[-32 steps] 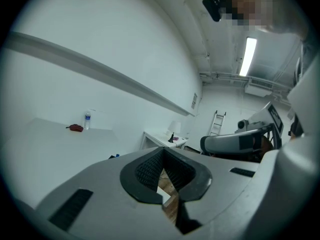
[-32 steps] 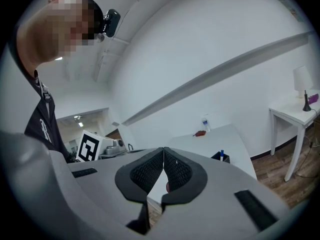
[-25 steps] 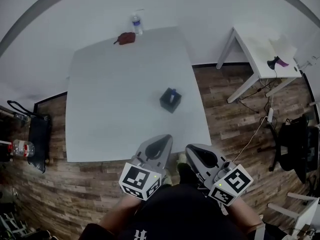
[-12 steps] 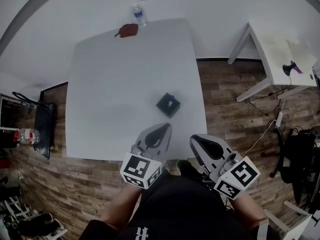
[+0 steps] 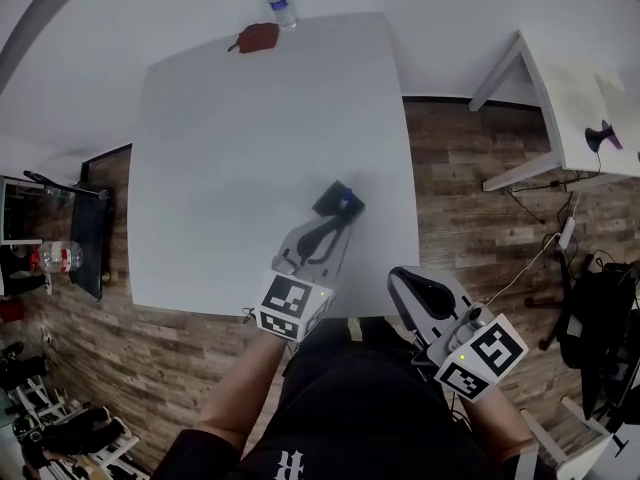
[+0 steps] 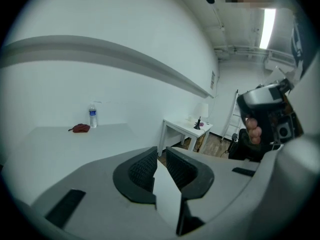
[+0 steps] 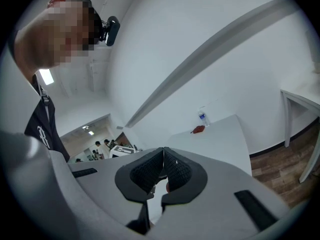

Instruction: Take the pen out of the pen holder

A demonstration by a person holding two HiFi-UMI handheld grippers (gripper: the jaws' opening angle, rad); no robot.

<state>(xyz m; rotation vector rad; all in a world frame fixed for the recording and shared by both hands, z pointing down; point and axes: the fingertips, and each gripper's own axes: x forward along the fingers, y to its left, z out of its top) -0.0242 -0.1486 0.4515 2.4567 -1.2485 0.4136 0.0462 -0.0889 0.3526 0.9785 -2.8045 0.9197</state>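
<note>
A small dark pen holder (image 5: 335,200) stands on the white table (image 5: 230,138), right of its middle, with a blue pen (image 5: 348,203) sticking out of it. My left gripper (image 5: 332,230) reaches over the table's front edge; its tips are just short of the holder and not touching it. Its jaws are opening, a narrow gap shows between the pads (image 6: 161,154), and nothing is in it. My right gripper (image 5: 398,276) hangs off the table's front right corner with its pads together (image 7: 163,153) and empty. Neither gripper view shows the holder.
A water bottle (image 5: 283,6) and a red-brown cloth-like lump (image 5: 257,37) sit at the table's far edge. A second white table (image 5: 585,98) stands to the right, a black chair (image 5: 600,303) nearer on that side, and a dark cart (image 5: 85,238) to the left.
My left gripper has moved forward from the table's front edge to just short of the pen holder, and its jaws have parted a little. The right gripper has shifted only slightly.
</note>
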